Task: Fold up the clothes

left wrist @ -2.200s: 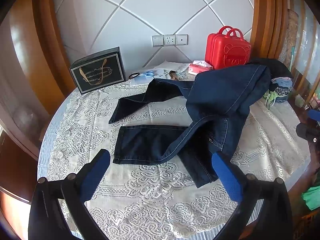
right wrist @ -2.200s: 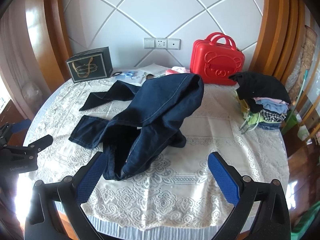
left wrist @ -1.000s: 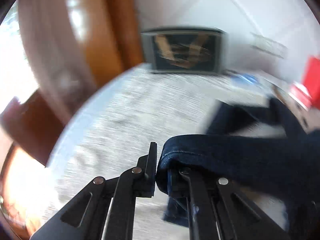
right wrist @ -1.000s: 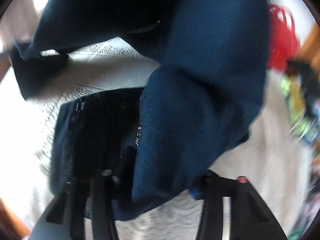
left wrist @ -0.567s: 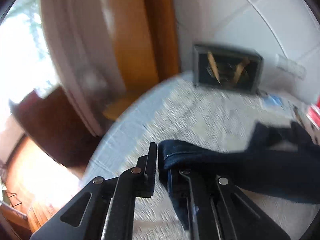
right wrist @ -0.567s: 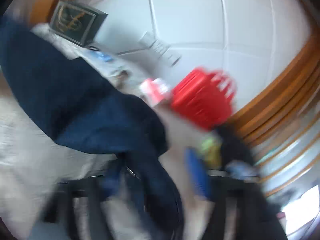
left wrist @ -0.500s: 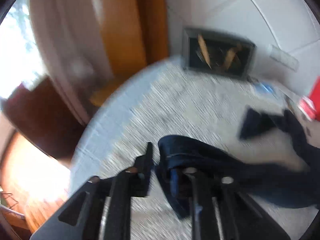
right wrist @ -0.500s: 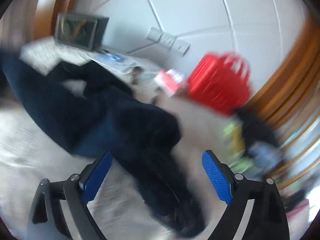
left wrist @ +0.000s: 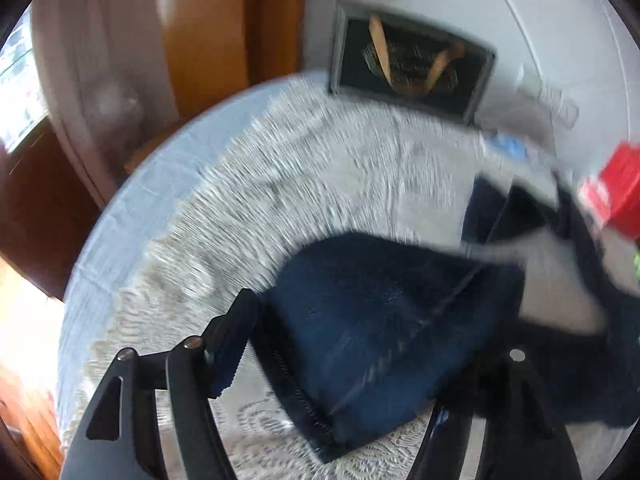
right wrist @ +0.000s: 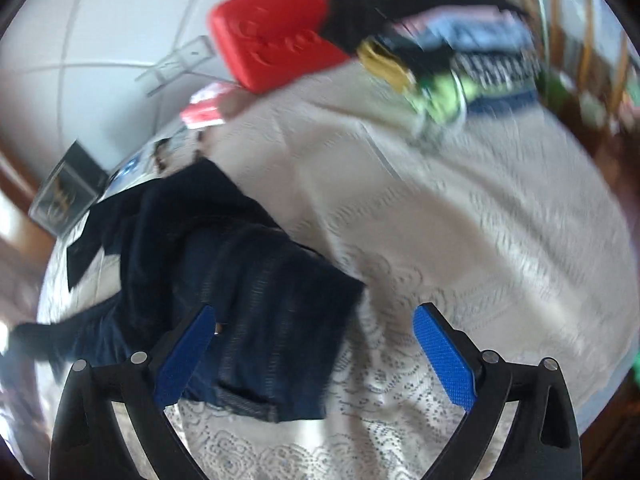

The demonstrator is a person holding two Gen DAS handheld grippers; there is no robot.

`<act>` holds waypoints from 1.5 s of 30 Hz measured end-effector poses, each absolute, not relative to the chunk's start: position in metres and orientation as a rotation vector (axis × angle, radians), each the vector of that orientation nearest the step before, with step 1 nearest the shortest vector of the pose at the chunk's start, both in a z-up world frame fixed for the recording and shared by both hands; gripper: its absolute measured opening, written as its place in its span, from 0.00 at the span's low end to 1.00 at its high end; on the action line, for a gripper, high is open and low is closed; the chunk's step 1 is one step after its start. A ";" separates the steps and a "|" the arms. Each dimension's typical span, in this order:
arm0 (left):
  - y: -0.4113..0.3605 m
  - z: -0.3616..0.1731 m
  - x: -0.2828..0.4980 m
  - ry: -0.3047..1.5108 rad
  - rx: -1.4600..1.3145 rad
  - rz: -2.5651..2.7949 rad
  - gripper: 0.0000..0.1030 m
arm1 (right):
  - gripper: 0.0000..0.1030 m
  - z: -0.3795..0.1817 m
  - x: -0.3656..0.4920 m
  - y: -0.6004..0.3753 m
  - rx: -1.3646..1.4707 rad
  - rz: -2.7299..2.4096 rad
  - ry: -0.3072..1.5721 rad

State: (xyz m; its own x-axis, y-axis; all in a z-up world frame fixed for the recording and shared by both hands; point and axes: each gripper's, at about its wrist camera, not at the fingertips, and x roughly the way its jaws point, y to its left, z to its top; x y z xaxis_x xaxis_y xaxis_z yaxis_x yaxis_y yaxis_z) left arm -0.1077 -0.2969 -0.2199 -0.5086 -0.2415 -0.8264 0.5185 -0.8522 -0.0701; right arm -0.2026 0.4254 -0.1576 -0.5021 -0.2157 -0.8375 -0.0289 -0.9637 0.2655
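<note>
Dark blue jeans (left wrist: 384, 320) lie on the lace tablecloth (left wrist: 304, 184). In the left wrist view my left gripper (left wrist: 344, 364) is open, its jaws spread on either side of the jeans' near end, which rests on the cloth between them. In the right wrist view the jeans (right wrist: 256, 280) lie bunched at the left. My right gripper (right wrist: 316, 356) is open and empty, with its left blue pad (right wrist: 184, 356) over the jeans' edge. Both views are blurred by motion.
A black gift bag (left wrist: 412, 68) stands at the back by the wall. A red case (right wrist: 276, 28) and a pile of folded clothes (right wrist: 460, 52) sit at the far right of the round table. The table edge (left wrist: 104, 248) curves close on the left.
My left gripper was shut on the jeans' end and has now opened, leaving it on the cloth. My right gripper stays open and has swung over the jeans.
</note>
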 end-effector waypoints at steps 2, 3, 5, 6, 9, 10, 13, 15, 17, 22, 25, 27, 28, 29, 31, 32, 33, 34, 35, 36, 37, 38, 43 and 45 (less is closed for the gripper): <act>-0.289 -0.243 -0.119 0.386 1.281 -2.352 0.65 | 0.98 -0.172 -0.206 0.431 1.536 -2.569 -0.426; -0.286 -0.253 -0.123 0.364 1.301 -2.340 0.65 | 0.98 -0.177 -0.206 0.431 1.541 -2.553 -0.436; -0.288 -0.266 -0.124 0.390 1.268 -2.345 0.71 | 0.97 -0.188 -0.209 0.424 1.549 -2.524 -0.440; -0.291 -0.268 -0.123 0.414 1.246 -2.352 0.73 | 0.93 -0.191 -0.210 0.420 1.551 -2.511 -0.438; -0.292 -0.274 -0.120 0.443 1.175 -2.390 0.79 | 0.50 -0.202 -0.216 0.398 1.555 -2.459 -0.374; -0.288 -0.276 -0.120 0.404 1.156 -2.398 0.81 | 0.43 -0.206 -0.219 0.385 1.574 -2.466 -0.288; -0.286 -0.275 -0.121 0.379 1.175 -2.414 0.71 | 0.22 -0.199 -0.214 0.343 1.514 -2.592 0.177; -0.289 -0.269 -0.122 0.414 1.226 -2.428 0.45 | 0.18 -0.178 -0.198 0.310 1.308 -2.746 0.692; -0.291 -0.253 -0.114 0.419 1.247 -2.415 0.31 | 0.18 -0.150 -0.182 0.300 1.096 -2.866 0.921; -0.302 -0.199 -0.067 0.467 1.214 -2.450 0.41 | 0.19 -0.123 -0.174 0.352 1.148 -2.932 0.726; -0.300 -0.168 -0.055 0.392 1.229 -2.413 0.64 | 0.46 -0.148 -0.185 0.400 1.372 -2.805 0.387; -0.290 -0.145 -0.062 0.303 1.198 -2.415 0.66 | 0.51 -0.154 -0.185 0.420 1.366 -2.800 0.246; -0.286 -0.135 -0.068 0.295 1.182 -2.424 0.68 | 0.56 -0.152 -0.184 0.426 1.339 -2.809 0.194; -0.280 -0.125 -0.078 0.306 1.164 -2.451 0.69 | 0.69 -0.149 -0.185 0.431 1.316 -2.799 0.119; -0.270 -0.110 -0.097 0.343 1.130 -2.496 0.78 | 0.92 -0.147 -0.192 0.437 1.312 -2.742 -0.003; -0.263 -0.102 -0.111 0.353 1.108 -2.517 0.78 | 0.94 -0.147 -0.197 0.440 1.325 -2.714 -0.050; -0.256 -0.097 -0.124 0.352 1.095 -2.531 0.78 | 0.94 -0.148 -0.202 0.440 1.343 -2.696 -0.080; -0.248 -0.093 -0.141 0.349 1.091 -2.552 0.78 | 0.94 -0.151 -0.207 0.443 1.364 -2.681 -0.104; -0.242 -0.092 -0.154 0.344 1.099 -2.568 0.79 | 0.94 -0.154 -0.212 0.445 1.384 -2.671 -0.123; -0.233 -0.095 -0.172 0.332 1.122 -2.586 0.85 | 0.94 -0.157 -0.216 0.447 1.400 -2.661 -0.146; -0.226 -0.099 -0.189 0.317 1.150 -2.594 0.89 | 0.94 -0.161 -0.219 0.451 1.418 -2.649 -0.181; -0.219 -0.105 -0.208 0.298 1.182 -2.593 0.89 | 0.94 -0.166 -0.227 0.456 1.438 -2.638 -0.228; -0.197 -0.153 -0.292 0.264 1.316 -2.555 0.89 | 0.94 -0.190 -0.241 0.477 1.515 -2.586 -0.354; -0.192 -0.177 -0.321 0.273 1.376 -2.541 0.89 | 0.94 -0.198 -0.246 0.482 1.536 -2.569 -0.386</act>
